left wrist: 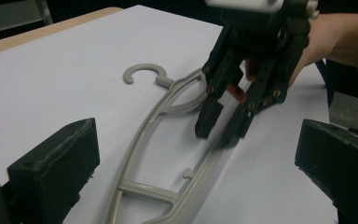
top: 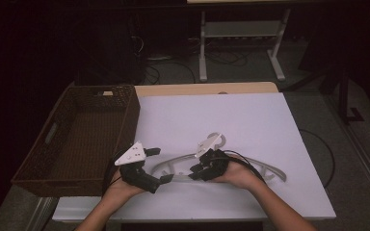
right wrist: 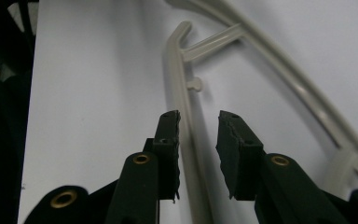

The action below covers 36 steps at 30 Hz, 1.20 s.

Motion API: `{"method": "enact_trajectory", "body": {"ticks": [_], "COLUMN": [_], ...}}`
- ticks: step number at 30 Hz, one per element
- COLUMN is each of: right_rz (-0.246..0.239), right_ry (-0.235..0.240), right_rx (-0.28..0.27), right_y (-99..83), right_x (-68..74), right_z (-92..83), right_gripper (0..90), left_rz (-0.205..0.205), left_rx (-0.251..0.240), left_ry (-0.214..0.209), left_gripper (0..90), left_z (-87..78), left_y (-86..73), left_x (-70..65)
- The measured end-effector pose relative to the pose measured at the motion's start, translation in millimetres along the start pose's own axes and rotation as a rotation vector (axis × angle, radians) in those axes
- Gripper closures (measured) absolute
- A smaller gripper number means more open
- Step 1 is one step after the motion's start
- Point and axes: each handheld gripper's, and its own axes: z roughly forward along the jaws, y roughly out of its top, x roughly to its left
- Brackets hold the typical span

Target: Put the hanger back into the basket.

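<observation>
Grey plastic hanger (top: 221, 166) lies flat on the white sheet (top: 250, 120) that covers the table (top: 183, 89), near the person's edge, its hook (left wrist: 142, 73) pointing away toward the far side. It is an open frame: a curved top bar, a straighter lower bar (right wrist: 186, 121), short struts joining them and a small peg on the lower bar. By its look it is light, stiff and smooth, so it should lift easily but could slide on the sheet or twist in a pinch taken far from the middle. Thin bars give little for the pads to bite on; a hold on the lower bar beside a strut, or near the neck under the hook, would likely keep it from swinging.

Over it, the right gripper (right wrist: 198, 116) points down at the lower bar with its jaws a little apart, one on each side of the bar; the pads do not look pressed on it. Just to the left, the left gripper (top: 155, 166) hovers by the hanger's left end, its jaws spread wide with nothing between them.

Farther left, a brown wicker basket (top: 58, 144) sits at the table's edge, beside the sheet. Beyond the table stands a white frame on a dark floor with cables.
</observation>
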Motion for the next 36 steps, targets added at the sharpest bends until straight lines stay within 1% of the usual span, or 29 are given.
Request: {"method": "enact_trajectory", "body": {"ticks": [1,2,3,4,7,8,10,11,12,13,14,16,20,21,24,25,28,29,31,34,36], "right_rz": [0.008,0.008,0.024,0.042,0.075,0.111,0.149,0.149,0.159,0.173,0.18,0.192,0.214,0.209,0.218,0.206,0.206,0.214,0.214,0.203,0.205], "right_ry": [-0.015,-0.015,-0.032,-0.043,-0.078,-0.084,-0.096,-0.096,-0.116,-0.111,-0.12,-0.13,-0.14,-0.141,-0.143,-0.148,-0.149,-0.152,-0.153,-0.153,-0.146], "right_rx": [-0.011,-0.011,-0.034,-0.044,-0.075,-0.082,-0.091,-0.091,-0.095,-0.097,-0.096,-0.09,-0.059,-0.052,-0.044,-0.048,-0.047,-0.037,-0.036,-0.027,-0.016], "right_y": [-1.5,-1.5,-6.0,-8.6,-18.2,-21.1,-27.9,-27.9,-36.6,-38.9,-42.4,-48.7,-57.5,-59.0,-59.1,-59.1,-59.1,-59.5,-59.7,-60.9,-62.0], "right_x": [0.2,0.2,0.8,1.8,2.8,5.1,8.0,8.0,10.3,12.0,13.4,15.6,17.6,17.2,18.0,17.4,17.5,18.3,18.4,17.3,16.2], "right_z": [-4.3,-4.3,-14.3,-19.7,-36.0,-41.9,-50.4,-50.4,-57.0,-58.7,-60.0,-60.8,-57.3,-56.1,-53.1,-52.7,-53.1,-53.2,-52.9,-50.6,-49.3], "right_gripper": [68.2,68.2,68.5,69.4,76.0,78.7,83.5,83.5,87.0,88.2,88.8,89.1,89.2,89.2,89.2,89.3,89.3,89.3,89.3,89.4,89.4], "left_rz": [0.0,0.0,0.002,-0.001,0.0,-0.002,-0.002,-0.002,-0.002,-0.003,-0.002,-0.003,-0.002,-0.001,-0.002,-0.001,-0.002,-0.002,-0.002,-0.002,-0.001], "left_rx": [-0.001,-0.001,0.002,-0.001,0.001,-0.001,-0.002,-0.002,-0.001,0.0,0.001,0.003,0.003,0.004,0.001,0.002,0.003,0.003,0.003,0.005,0.015], "left_ry": [-0.001,-0.001,0.0,0.0,0.001,0.001,0.001,0.001,0.002,0.002,0.002,0.004,0.005,0.005,0.005,0.006,0.006,0.006,0.006,0.005,0.006], "left_gripper": [0.0,0.0,0.0,0.0,0.0,0.0,0.0,0.0,0.0,0.0,0.0,0.0,0.0,0.0,0.0,0.0,0.0,0.0,0.0,0.0,0.0], "left_z": [0.1,0.1,0.1,0.3,0.2,0.2,0.2,0.2,0.4,0.5,0.4,0.3,0.1,0.0,-0.2,-0.2,-0.2,-0.1,0.0,0.8,2.4], "left_y": [-0.1,-0.1,-0.1,-0.2,-0.1,-0.1,0.0,0.0,0.0,0.0,0.0,-0.1,-0.2,-0.3,-0.3,-0.4,-0.6,-0.6,-0.6,-0.6,0.1], "left_x": [0.3,0.3,1.0,1.1,1.0,0.9,1.1,1.1,1.2,1.3,1.4,1.6,2.1,2.3,2.3,2.3,2.5,2.6,2.6,2.9,3.3]}}
